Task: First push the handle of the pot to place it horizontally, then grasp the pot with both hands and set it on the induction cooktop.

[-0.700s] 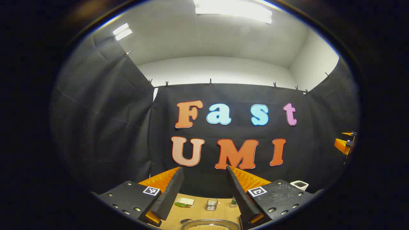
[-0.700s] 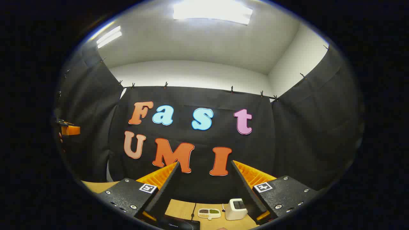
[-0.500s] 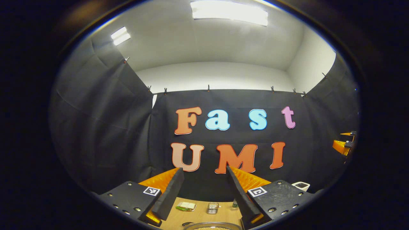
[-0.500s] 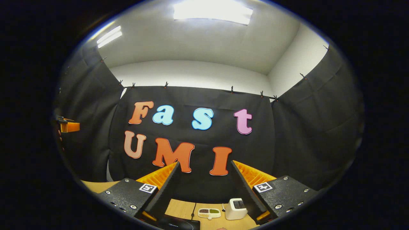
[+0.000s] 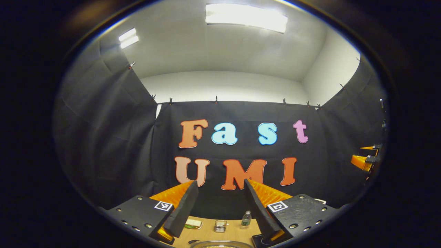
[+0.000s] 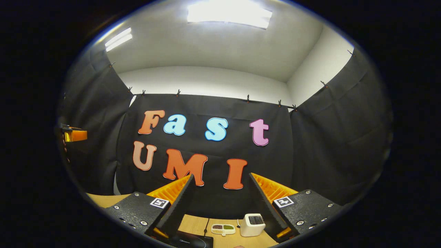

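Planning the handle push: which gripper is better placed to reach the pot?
Probably left: the pot sits just below the left gripper, between its open fingers, while the right gripper looks over the induction cooktop.

On the left gripper [image 5: 220, 203], two flat black plates studded with bright screws are seen, each marked with a small square black-and-white tag; ribbed orange wedges are set behind the tapering fingers [image 5: 182, 212]. The same plates, screws, tags and orange ribbing are carried by the right gripper [image 6: 222, 203].
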`<state>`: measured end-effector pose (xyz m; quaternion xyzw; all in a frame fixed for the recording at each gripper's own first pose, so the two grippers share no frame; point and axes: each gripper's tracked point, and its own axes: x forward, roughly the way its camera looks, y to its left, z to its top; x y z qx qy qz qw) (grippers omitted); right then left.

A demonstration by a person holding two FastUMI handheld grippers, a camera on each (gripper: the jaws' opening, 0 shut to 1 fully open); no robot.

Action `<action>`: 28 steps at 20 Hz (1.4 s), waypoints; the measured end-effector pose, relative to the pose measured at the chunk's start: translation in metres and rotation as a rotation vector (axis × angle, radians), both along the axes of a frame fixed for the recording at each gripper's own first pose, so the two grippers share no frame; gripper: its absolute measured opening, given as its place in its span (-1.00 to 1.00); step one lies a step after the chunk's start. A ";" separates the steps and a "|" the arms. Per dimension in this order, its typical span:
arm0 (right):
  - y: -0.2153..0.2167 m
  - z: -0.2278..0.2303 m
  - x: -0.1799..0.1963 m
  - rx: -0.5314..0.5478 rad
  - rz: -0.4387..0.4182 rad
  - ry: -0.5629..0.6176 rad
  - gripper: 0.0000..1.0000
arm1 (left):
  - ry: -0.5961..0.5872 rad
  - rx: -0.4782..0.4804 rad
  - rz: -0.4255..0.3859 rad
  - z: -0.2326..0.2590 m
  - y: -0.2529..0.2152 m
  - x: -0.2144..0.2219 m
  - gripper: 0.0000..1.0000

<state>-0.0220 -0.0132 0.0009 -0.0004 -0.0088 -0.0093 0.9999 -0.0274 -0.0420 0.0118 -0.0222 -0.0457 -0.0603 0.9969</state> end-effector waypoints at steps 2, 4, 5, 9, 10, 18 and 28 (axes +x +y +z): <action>-0.004 -0.004 -0.002 0.013 -0.007 0.004 0.89 | -0.019 -0.016 -0.029 -0.001 -0.009 -0.004 0.66; -0.008 -0.011 -0.007 0.021 -0.011 0.015 0.89 | -0.019 -0.025 -0.048 -0.008 -0.013 -0.003 0.66; -0.009 -0.012 -0.009 0.024 -0.010 0.016 0.89 | -0.009 -0.034 -0.071 -0.012 -0.020 -0.004 0.68; -0.015 -0.021 -0.018 0.020 -0.023 0.007 0.89 | 0.082 -0.011 -0.147 -0.047 -0.041 0.003 0.46; -0.016 -0.026 -0.021 0.019 -0.028 0.010 0.89 | 0.117 0.002 -0.168 -0.062 -0.048 0.004 0.46; -0.007 -0.056 -0.035 -0.014 -0.026 0.029 0.90 | 0.563 0.263 -0.354 -0.235 -0.110 -0.024 -0.52; -0.013 -0.106 -0.040 0.012 -0.044 0.092 0.90 | 1.091 0.317 -0.432 -0.392 -0.117 -0.102 -0.96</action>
